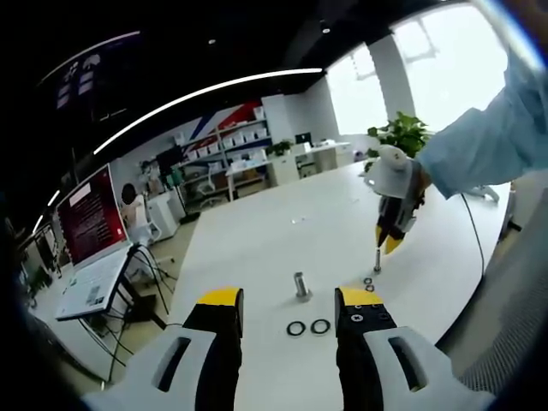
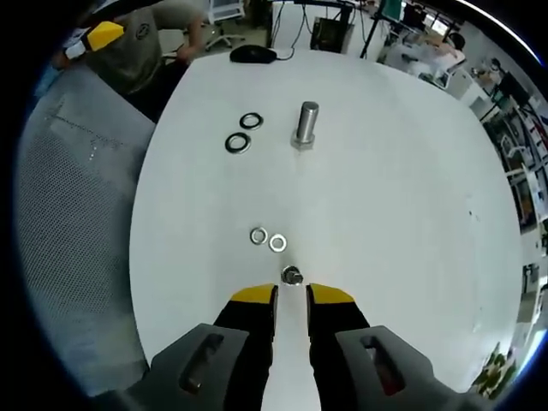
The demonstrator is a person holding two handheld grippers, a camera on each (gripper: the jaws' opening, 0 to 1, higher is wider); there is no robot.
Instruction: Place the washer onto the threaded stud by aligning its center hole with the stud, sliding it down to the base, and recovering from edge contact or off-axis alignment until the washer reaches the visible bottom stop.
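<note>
On the white table (image 1: 257, 240) a large threaded stud (image 1: 301, 284) stands upright, with two black washers (image 1: 308, 327) flat in front of it. My left gripper (image 1: 289, 298) hovers over them, jaws wide open and empty. My right gripper (image 1: 387, 244) points down over a small stud (image 1: 377, 264) and two small silver washers (image 1: 369, 283). In the right gripper view that small stud (image 2: 292, 275) sits just ahead of my right gripper (image 2: 292, 295), whose jaws stand a narrow gap apart with nothing between them. The silver washers (image 2: 267, 239) lie beyond it, the large stud (image 2: 306, 124) and black washers (image 2: 244, 132) farther off.
A grey mesh chair (image 2: 68, 214) stands along the table edge. A black mouse (image 2: 253, 54) lies at the table's far side. The person's light sleeve (image 1: 479, 145) reaches in from the right. Bare table top (image 2: 402, 197) spreads to the right of the studs.
</note>
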